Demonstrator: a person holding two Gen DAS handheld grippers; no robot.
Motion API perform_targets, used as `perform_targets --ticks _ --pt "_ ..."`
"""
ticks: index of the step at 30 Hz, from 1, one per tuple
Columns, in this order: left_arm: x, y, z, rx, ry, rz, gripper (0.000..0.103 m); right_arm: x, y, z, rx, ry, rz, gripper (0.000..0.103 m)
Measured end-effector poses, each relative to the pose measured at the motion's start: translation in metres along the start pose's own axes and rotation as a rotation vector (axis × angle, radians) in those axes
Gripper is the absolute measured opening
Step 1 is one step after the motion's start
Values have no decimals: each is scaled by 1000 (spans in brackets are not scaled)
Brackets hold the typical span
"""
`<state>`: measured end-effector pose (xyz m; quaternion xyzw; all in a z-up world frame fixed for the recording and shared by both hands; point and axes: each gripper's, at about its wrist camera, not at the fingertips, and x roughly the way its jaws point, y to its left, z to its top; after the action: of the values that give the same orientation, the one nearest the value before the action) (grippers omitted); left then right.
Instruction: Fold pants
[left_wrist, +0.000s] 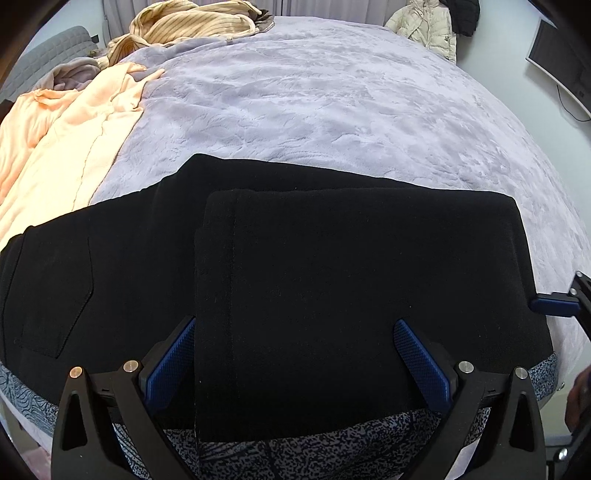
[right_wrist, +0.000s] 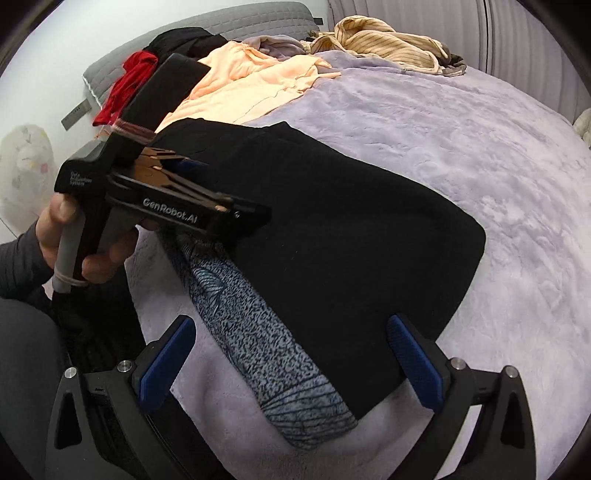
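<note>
The black pants (left_wrist: 295, 280) lay folded along the bed's (left_wrist: 332, 110) near edge, long axis running left-right, pocket end pointing left. Left tool (left_wrist: 295, 354) and right tool (right_wrist: 291, 354) both gaped wide, holding nothing.

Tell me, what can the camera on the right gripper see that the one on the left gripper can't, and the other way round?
Only the right wrist view shows the person's hand holding the left gripper's handle, a red garment and a grey pillow. Only the left wrist view shows a pale puffer jacket, a wall screen and the pants' back pocket. Both show the black pants, folded over once, the lilac blanket, the peach garment and the striped tan garment.
</note>
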<state>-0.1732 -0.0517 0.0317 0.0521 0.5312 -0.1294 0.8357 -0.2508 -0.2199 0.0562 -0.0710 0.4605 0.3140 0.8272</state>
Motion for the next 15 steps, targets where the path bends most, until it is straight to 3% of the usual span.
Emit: perform_targets --ticks 3,6,8,11,13,15 --pt "-7 3 2 -26 17 -8 103 -14 -8 16 54 -56 5 103" --pt "-19 10 -1 -59 -7 3 103 -19 -21 39 98 -136 -56 103" --pt "-14 16 -6 -60 -1 31 103 2 -30 53 125 -67 -111 103" --pt "-16 33 -9 -115 15 -25 103 44 -26 62 111 78 -226 103" --pt "-32 45 -10 -131 -28 -14 103 47 -5 70 32 91 -324 103" --pt "-46 64 -10 -155 -77 -1 103 43 11 76 18 74 -320 103"
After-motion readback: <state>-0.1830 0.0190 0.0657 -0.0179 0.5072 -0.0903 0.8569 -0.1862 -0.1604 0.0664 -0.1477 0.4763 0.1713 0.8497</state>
